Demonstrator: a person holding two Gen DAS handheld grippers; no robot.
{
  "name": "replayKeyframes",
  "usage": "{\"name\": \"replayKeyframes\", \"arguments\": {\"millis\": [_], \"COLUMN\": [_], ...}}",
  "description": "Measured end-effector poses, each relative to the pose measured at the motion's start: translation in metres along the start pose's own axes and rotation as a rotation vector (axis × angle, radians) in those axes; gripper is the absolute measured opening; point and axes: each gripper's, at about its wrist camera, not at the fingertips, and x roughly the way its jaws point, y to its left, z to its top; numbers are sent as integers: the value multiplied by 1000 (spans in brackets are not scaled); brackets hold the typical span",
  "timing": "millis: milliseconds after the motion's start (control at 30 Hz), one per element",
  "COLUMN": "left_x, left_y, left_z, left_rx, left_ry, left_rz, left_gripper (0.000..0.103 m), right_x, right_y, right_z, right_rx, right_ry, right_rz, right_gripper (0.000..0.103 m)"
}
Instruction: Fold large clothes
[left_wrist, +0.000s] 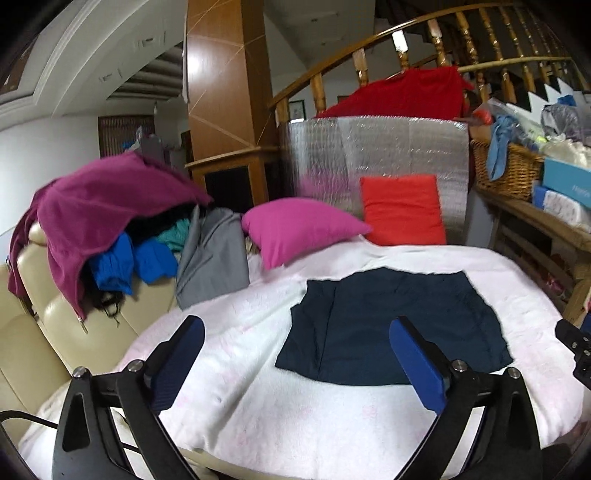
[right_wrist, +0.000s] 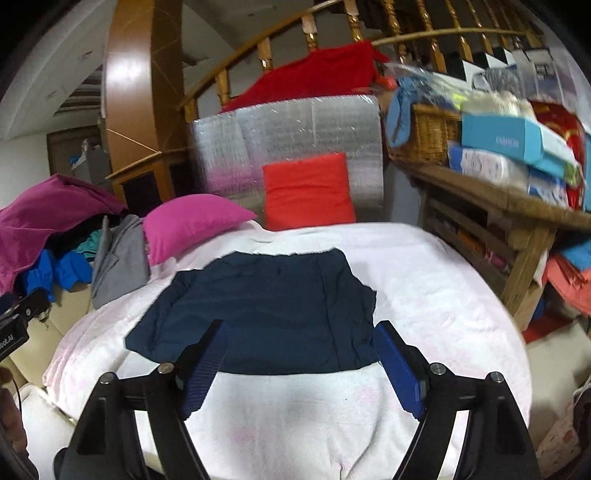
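Both tongs (left_wrist: 295, 354) (right_wrist: 301, 360) gape above the squarish folded garment (left_wrist: 391, 325) (right_wrist: 258, 310).

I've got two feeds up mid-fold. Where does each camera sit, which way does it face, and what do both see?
Left wrist: rides the left gripper, facing slightly down over the white blanket to the navy garment; own open blue fingers show, right gripper's edge at far right.
Right wrist: rides the right gripper, more squarely over the navy garment; own open fingers show, left gripper's edge at far left.
Shared: garment, pink pillow, red pillow.
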Motion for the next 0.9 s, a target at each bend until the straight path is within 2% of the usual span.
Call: {"name": "replayKeyframes", "arguments": {"millis": [167,300,433,567,700,900], "left_x": [-33,-56,-74,-92,-101,-100], "left_y": [5,8,8,6,3,-3], "left_z": [22,37,44,41,33,21], "left_rx": [5,-8,-24,-21,-36,-53], "left_ry": [-21,-20,-25,-63,-87,-51], "left_rz": [14,-9,25,56,83,34], "left_gripper": [101,101,101,101,101,101], "right_x": [-41,-70,-93,-102,-98,-93], "right_y": [10,13,14,15,16,19], "right_z": [31,54,64,58,36,12], "right_rx": [-48,-79,-46,13,81,115], "right_ry": [-25,-49,-63,-62,-52,-54], "right_rz": [5,-7,-9,7,-2,-25], "right_gripper": [83,83,84,85,85,85]}}
